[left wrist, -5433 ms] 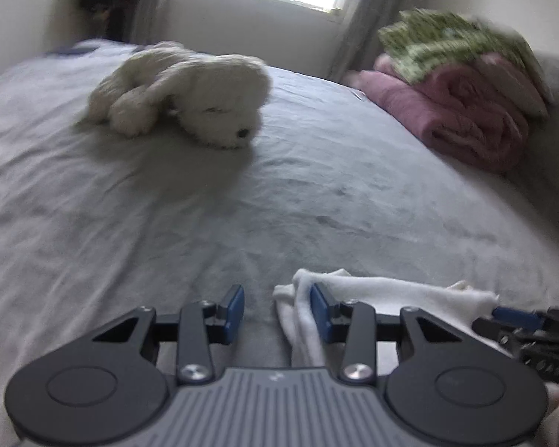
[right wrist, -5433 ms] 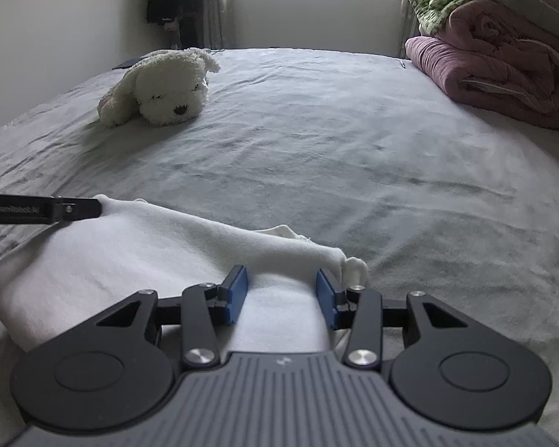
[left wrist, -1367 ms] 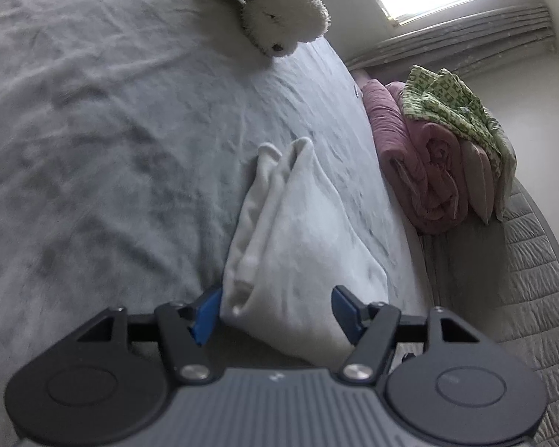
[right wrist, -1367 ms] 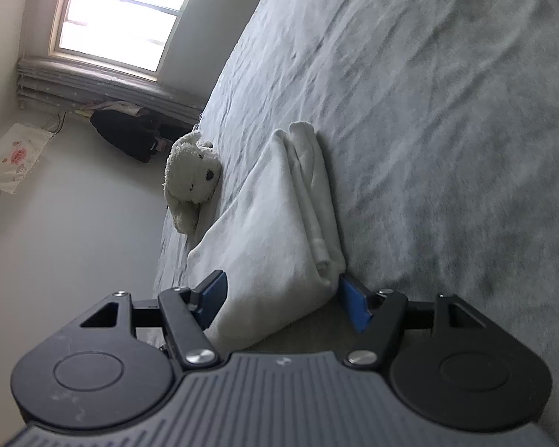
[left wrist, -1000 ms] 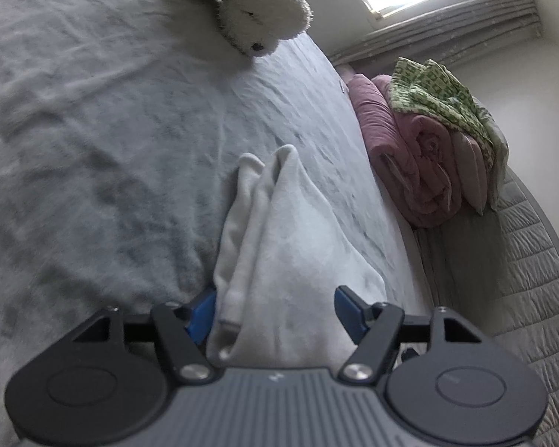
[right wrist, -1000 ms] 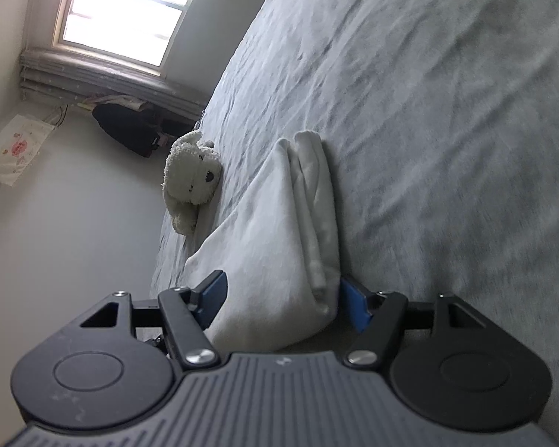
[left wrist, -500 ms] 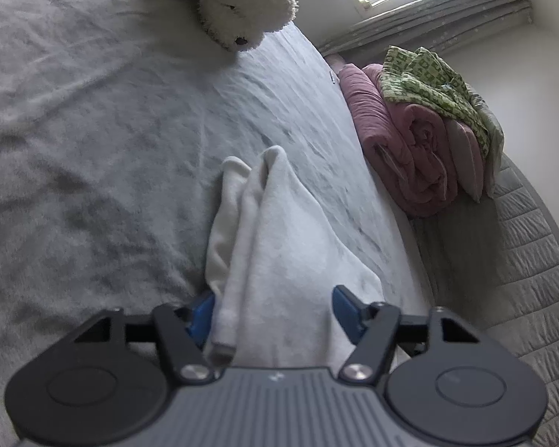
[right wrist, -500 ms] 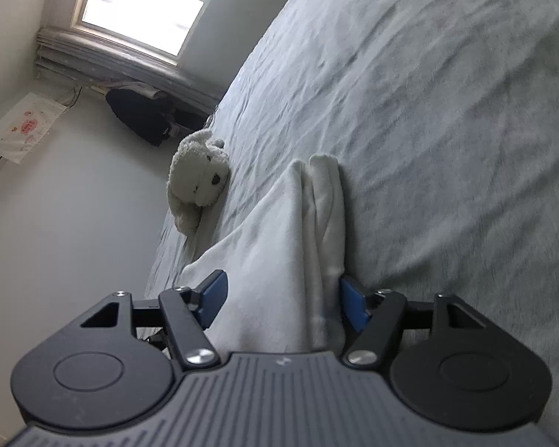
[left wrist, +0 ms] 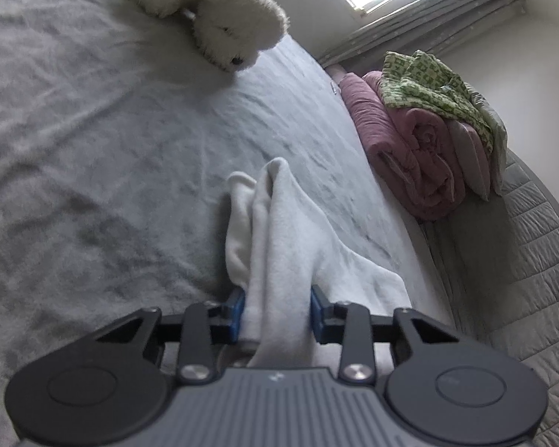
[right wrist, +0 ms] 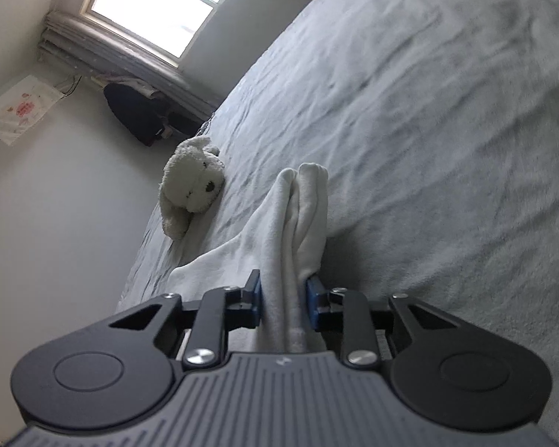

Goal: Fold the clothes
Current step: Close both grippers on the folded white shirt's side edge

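A folded white garment [left wrist: 279, 231] lies on the grey bed [left wrist: 93, 156], bunched into ridges where it is pinched. My left gripper [left wrist: 277, 314] is shut on one end of it, the cloth squeezed between the blue pads. In the right wrist view the same white garment [right wrist: 290, 223] runs forward from my right gripper [right wrist: 284, 304], which is shut on its other end. Both held ends are drawn up off the bed [right wrist: 428, 130], and the far fold still rests on the cover.
A white plush dog [left wrist: 220, 22] lies on the bed beyond the garment, also seen as the plush dog [right wrist: 190, 186]. Rolled pink bedding [left wrist: 417, 156] with a green patterned cloth [left wrist: 436, 85] on top is stacked by the quilted headboard [left wrist: 533, 260]. A window [right wrist: 167, 11] and dark clothing [right wrist: 141, 119] stand past the bed.
Both grippers have gone from open around the garment's ends to shut on them. The cloth between the pads has narrowed into ridges and lifted slightly.
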### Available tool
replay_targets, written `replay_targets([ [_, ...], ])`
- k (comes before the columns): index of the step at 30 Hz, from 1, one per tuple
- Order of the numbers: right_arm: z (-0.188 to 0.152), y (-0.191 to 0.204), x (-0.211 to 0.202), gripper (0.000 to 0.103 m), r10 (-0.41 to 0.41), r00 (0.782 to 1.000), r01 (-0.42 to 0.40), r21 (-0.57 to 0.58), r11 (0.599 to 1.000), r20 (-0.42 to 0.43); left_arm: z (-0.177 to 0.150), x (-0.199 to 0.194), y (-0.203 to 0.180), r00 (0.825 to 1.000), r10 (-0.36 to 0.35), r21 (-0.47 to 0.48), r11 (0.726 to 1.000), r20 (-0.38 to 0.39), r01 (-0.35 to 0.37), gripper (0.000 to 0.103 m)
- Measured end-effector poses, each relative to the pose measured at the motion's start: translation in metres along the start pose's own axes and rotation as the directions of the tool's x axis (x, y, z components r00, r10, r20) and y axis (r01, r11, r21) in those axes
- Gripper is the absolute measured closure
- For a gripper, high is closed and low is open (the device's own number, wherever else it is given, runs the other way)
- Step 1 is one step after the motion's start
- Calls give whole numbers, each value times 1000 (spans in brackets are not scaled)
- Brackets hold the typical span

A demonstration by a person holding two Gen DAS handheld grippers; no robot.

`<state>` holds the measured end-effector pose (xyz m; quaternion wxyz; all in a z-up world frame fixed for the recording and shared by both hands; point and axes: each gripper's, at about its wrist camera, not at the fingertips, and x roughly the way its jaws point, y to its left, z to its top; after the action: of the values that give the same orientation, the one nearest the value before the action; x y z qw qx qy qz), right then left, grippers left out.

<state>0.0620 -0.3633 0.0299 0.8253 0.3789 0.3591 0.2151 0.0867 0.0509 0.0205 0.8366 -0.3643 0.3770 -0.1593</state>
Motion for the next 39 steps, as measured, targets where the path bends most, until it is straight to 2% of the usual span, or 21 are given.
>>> replay_targets([
  [5,4,6,-12,76,18,1000,-18,19,1000,-3,-11,-18,-10,1000,-12,16,1000,-6,12,71],
  [10,-3,13,-27,76,19,999,-18,25,1000,-51,-28,-38,-16,1000,-15,22,1000,-21,16,71],
  [14,-27,12,-43,76,1,996,2,35,999,-90,-47,-47,-19,999,32,24,999,-43,-31,71],
  [17,-31,4,-43,76,-25,992,31,49,998,-121,-53,-42,-16,997,52,15,999,-59,-51,70],
  [21,-30,-11,-35,69,-21,988,41,130,991,-151,-48,-33,1,995,35,-73,996,-98,-42,65],
  [27,-28,-15,-29,62,-4,988,29,165,986,-153,-42,-23,8,992,-1,-105,994,-123,-12,58],
  [39,-20,-20,-15,61,21,989,6,186,983,-144,-36,-7,12,988,-49,-144,989,-143,28,55],
])
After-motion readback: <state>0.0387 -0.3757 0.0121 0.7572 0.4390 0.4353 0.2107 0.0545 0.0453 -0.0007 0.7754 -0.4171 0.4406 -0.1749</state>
